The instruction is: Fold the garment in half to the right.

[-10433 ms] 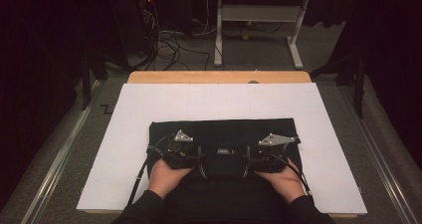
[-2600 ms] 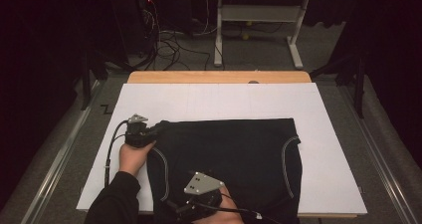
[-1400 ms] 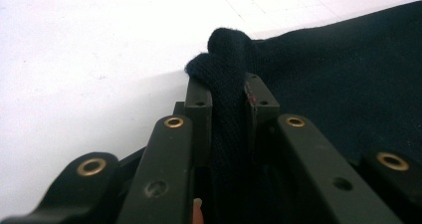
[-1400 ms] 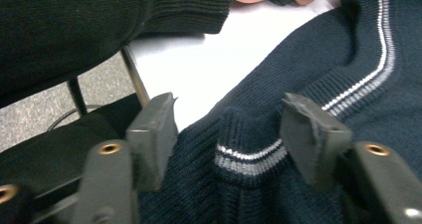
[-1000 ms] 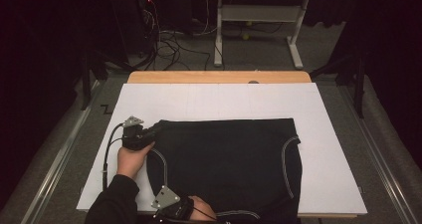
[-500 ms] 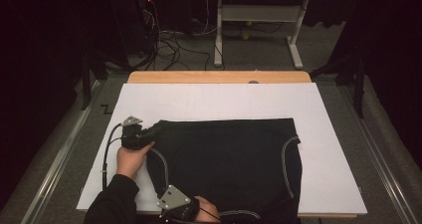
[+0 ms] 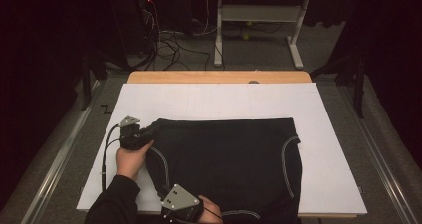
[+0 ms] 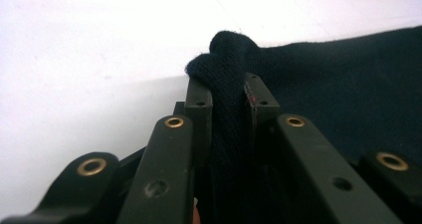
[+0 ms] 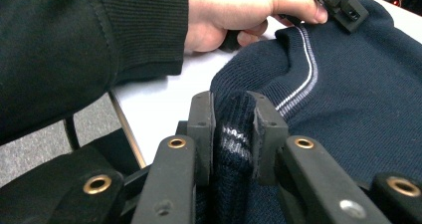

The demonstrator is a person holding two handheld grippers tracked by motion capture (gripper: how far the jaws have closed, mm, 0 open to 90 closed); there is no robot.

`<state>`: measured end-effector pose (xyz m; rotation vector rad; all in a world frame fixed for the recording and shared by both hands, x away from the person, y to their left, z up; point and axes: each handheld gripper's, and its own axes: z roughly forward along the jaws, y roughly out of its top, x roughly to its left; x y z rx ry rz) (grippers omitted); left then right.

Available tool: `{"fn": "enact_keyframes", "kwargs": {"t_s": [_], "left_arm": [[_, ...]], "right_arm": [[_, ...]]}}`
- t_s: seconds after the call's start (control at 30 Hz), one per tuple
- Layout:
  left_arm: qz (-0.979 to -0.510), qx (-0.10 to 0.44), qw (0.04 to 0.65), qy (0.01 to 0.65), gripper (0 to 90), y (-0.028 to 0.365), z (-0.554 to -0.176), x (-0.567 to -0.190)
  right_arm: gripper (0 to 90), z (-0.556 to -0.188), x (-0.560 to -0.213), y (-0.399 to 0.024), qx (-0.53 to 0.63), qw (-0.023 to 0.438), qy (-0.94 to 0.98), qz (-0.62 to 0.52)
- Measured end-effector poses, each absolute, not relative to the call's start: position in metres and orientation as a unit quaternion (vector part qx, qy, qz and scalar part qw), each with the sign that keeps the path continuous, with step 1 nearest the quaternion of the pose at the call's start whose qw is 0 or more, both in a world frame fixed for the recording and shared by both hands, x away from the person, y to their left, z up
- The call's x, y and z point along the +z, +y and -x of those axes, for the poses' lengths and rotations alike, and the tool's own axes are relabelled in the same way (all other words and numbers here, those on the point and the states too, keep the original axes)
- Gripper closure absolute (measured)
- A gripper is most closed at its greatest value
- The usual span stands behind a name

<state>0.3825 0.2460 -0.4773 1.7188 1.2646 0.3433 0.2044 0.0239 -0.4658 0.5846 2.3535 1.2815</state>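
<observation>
Two tools clamped on dark navy knitted sweater (image 7: 224,159) lying flat on white desk (image 7: 328,149): left tool (image 8: 226,92) pinches far-left corner, right tool (image 9: 234,109) pinches near striped edge. Risks: thin bite slips when lifted; uneven pull bunches fabric.

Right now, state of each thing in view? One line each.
Dark garment: lying flat on the white sheet, near edge hanging over the table front, two left corners pinched.
Left hand-held gripper: shut on the garment's far-left corner.
Right hand-held gripper: shut on the garment's striped near-left edge.
White sheet: flat on the table, covering most of it.
Wooden table: bare strip showing at the far edge.
</observation>
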Motion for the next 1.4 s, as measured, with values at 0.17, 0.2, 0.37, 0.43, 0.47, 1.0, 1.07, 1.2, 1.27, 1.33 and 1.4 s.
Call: {"fn": "enact_keyframes", "kwargs": {"t_s": [0.17,0.2,0.37,0.43,0.47,1.0,1.07,1.2,1.27,1.33,1.4], "left_arm": [[-0.688,0.143,0.488,0.519,73.8,0.249,-0.382,-0.474],[-0.685,0.143,0.490,0.521,73.7,0.250,-0.382,-0.473],[-0.681,0.159,0.491,0.520,73.7,0.253,-0.381,-0.469],[-0.683,0.165,0.488,0.519,73.8,0.254,-0.380,-0.467],[-0.683,0.170,0.487,0.518,73.8,0.255,-0.380,-0.465],[-0.651,0.197,0.498,0.538,73.7,0.281,-0.374,-0.453],[-0.646,0.197,0.502,0.541,73.7,0.286,-0.373,-0.453],[-0.631,0.198,0.514,0.546,73.8,0.297,-0.369,-0.451],[-0.628,0.200,0.516,0.548,73.9,0.302,-0.367,-0.450],[-0.622,0.200,0.518,0.552,74.0,0.308,-0.365,-0.449],[-0.616,0.198,0.521,0.556,74.1,0.313,-0.364,-0.449]], "right_arm": [[75.8,-0.204,-0.461,0.024,0.464,0.201,0.838,-0.206],[75.8,-0.204,-0.461,0.025,0.465,0.202,0.837,-0.205],[75.8,-0.204,-0.452,0.029,0.473,0.204,0.833,-0.201],[75.9,-0.204,-0.448,0.030,0.477,0.206,0.831,-0.198],[75.9,-0.204,-0.447,0.031,0.477,0.206,0.831,-0.197],[75.9,-0.207,-0.430,0.054,0.496,0.201,0.826,-0.178],[75.9,-0.207,-0.429,0.058,0.497,0.199,0.827,-0.175],[75.9,-0.207,-0.427,0.066,0.500,0.192,0.827,-0.169],[75.9,-0.206,-0.425,0.070,0.502,0.192,0.827,-0.166],[75.9,-0.205,-0.424,0.074,0.503,0.188,0.828,-0.163],[75.9,-0.205,-0.422,0.078,0.506,0.186,0.827,-0.161]]}}
